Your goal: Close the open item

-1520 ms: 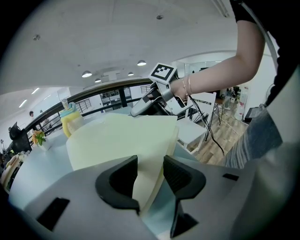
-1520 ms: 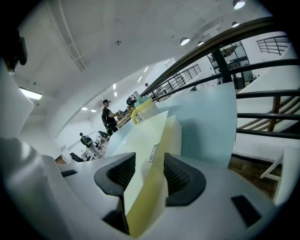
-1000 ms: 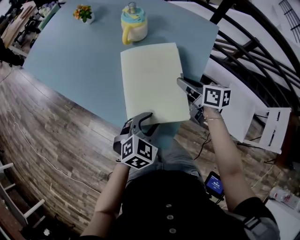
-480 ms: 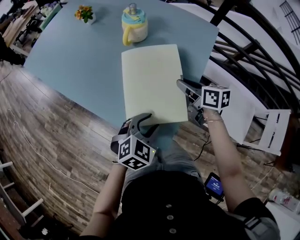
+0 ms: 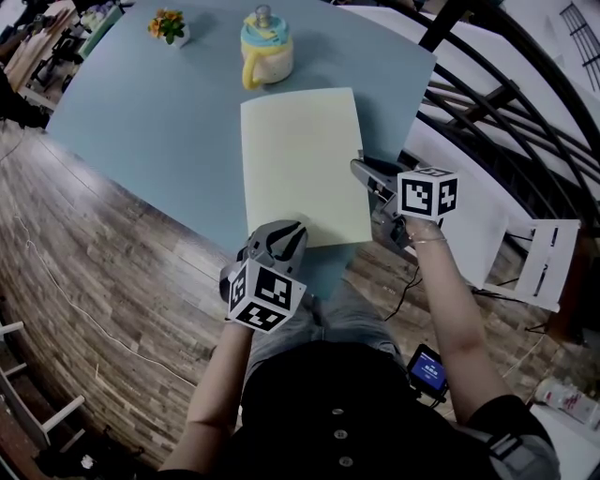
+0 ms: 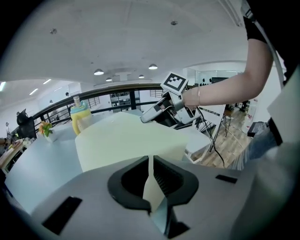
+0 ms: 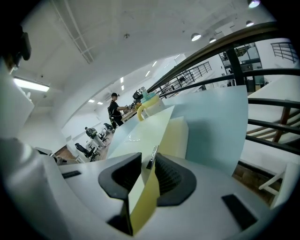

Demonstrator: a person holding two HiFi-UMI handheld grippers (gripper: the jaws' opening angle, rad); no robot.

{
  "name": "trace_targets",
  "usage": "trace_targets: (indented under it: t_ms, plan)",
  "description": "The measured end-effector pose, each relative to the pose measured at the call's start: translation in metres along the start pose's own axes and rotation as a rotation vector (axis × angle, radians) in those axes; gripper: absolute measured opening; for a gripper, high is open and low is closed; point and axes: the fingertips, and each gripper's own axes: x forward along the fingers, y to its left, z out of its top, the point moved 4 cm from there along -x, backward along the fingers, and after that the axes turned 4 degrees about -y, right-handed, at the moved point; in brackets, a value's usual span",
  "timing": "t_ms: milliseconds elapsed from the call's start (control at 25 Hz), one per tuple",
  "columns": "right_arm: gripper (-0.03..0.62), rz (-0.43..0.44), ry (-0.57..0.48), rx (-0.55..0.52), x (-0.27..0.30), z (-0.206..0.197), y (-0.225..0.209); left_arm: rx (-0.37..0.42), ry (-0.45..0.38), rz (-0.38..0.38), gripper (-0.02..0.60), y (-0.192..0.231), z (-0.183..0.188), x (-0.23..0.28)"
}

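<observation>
A pale yellow folder (image 5: 300, 159) lies flat on the blue worktop (image 5: 159, 112), and its near end reaches the worktop edge closest to the person. In the head view it is one plain sheet-like surface, and I cannot tell whether a cover is lifted.

The left gripper (image 5: 286, 232) is at the near short edge of the folder, towards its left corner. Its fingers (image 6: 161, 176) have just been closing, and in the left gripper view they press together on a thin pale strip of the folder (image 6: 126, 140) that stands between them. The marker cube (image 5: 267, 295) of this gripper is on the person's side of the folder, over the wooden floor (image 5: 103, 281).

The right gripper (image 5: 361, 167) comes to the folder from its right long edge, about halfway along. In the right gripper view its fingers (image 7: 171, 176) are clamped on that edge; the folder (image 7: 145, 131) runs away from them as a pale green top with a yellow side. Its marker cube (image 5: 427, 193) is to the right of the folder, beyond the worktop edge.

Just beyond the far edge of the folder stands a yellow and blue mug (image 5: 266, 47) with a lid. A small flower pot (image 5: 169, 25) is further left of the mug, well apart from the folder.
</observation>
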Motion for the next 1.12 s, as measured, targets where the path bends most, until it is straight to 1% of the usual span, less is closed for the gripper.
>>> trace_targets:
  t_ms: [280, 600, 1120]
  plan:
    - [0.097, -0.004, 0.016, -0.022, -0.001, 0.000, 0.001, -0.016, 0.034, 0.013, 0.041, 0.004, -0.007, 0.004]
    - [0.098, -0.021, 0.049, -0.052, 0.001, -0.002, -0.004, -0.022, 0.051, 0.001, 0.040, 0.002, -0.011, 0.013]
    - [0.103, -0.061, 0.065, -0.083, 0.002, -0.011, -0.008, -0.006, 0.091, -0.002, 0.035, -0.001, -0.015, 0.018]
